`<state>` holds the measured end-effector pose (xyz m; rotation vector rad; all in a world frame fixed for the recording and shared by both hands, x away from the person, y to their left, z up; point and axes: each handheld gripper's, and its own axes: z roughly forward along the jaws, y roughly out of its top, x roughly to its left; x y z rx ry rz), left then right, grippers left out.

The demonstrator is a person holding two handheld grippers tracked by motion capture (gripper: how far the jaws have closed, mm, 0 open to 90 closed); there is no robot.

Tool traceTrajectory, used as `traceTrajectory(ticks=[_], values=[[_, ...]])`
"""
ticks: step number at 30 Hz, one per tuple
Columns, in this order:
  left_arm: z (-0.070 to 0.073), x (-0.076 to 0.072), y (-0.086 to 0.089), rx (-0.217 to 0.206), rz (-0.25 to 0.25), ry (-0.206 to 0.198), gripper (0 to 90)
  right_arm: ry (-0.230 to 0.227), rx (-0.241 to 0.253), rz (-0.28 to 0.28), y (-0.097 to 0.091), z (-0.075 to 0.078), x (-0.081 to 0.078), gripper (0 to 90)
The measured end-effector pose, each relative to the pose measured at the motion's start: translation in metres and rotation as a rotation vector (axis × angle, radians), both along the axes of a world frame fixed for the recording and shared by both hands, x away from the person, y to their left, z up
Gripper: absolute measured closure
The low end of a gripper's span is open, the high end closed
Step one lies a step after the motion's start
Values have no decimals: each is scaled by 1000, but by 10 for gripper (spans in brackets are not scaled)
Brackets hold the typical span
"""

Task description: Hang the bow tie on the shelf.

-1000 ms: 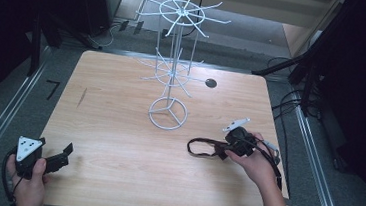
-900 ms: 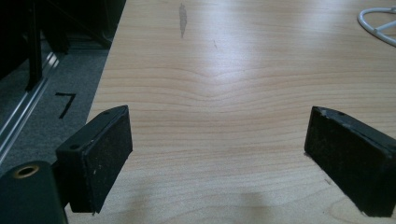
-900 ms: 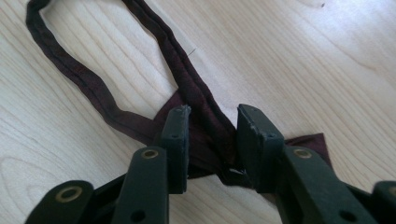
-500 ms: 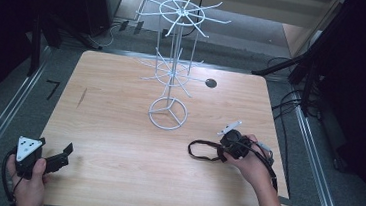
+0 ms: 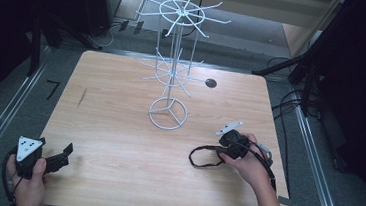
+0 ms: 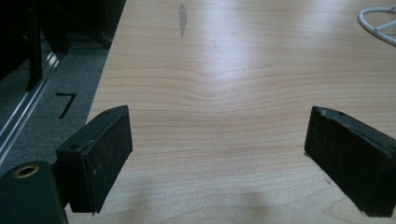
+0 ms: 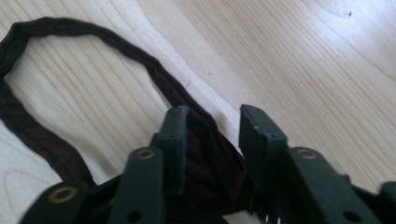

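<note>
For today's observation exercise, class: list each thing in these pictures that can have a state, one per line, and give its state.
left gripper: open, jaws wide apart, nothing between them, low over the table.
right gripper: jaws nearly closed on the dark fabric band.
dark fabric band: lying in a loop on the table, one end between the right jaws.
white wire rack: upright, hooks bare.
table: wooden, level.

A dark fabric loop (image 7: 93, 88) runs off the left edge of the right gripper view, its near end bunched and hidden behind the right gripper (image 7: 212, 122); whether the jaws actually pinch it cannot be told. In the left gripper view, the white wire stand (image 6: 379, 22) is cut off at the top right corner, only part of its base ring showing
</note>
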<state>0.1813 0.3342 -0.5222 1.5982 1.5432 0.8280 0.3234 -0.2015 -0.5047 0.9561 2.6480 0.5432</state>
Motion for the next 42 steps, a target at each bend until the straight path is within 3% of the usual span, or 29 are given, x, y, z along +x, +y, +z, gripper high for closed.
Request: traceTrajectory(ticks=[8,14,17,21,23,25,36,42], values=[[0,0,0,-2,-1,0,84,30,19,42,15,-3,1,604],[0,0,0,-3,-1,0,83,71,35,61,18,-6,2,749],[0,0,0,-2,-1,1,83,82,31,75,20,-6,0,865],[0,0,0,-4,0,-2,83,82,26,75,22,-5,-1,894],[0,0,0,-4,0,-2,83,81,52,66,21,-4,-1,898],[0,0,0,-3,-1,0,84,69,95,36,18,-1,-1,900],[0,0,0,-2,-1,1,84,-107,303,-83,-4,28,-5,900],[0,0,0,-3,-1,2,84,-186,397,-117,-11,41,-8,900]])
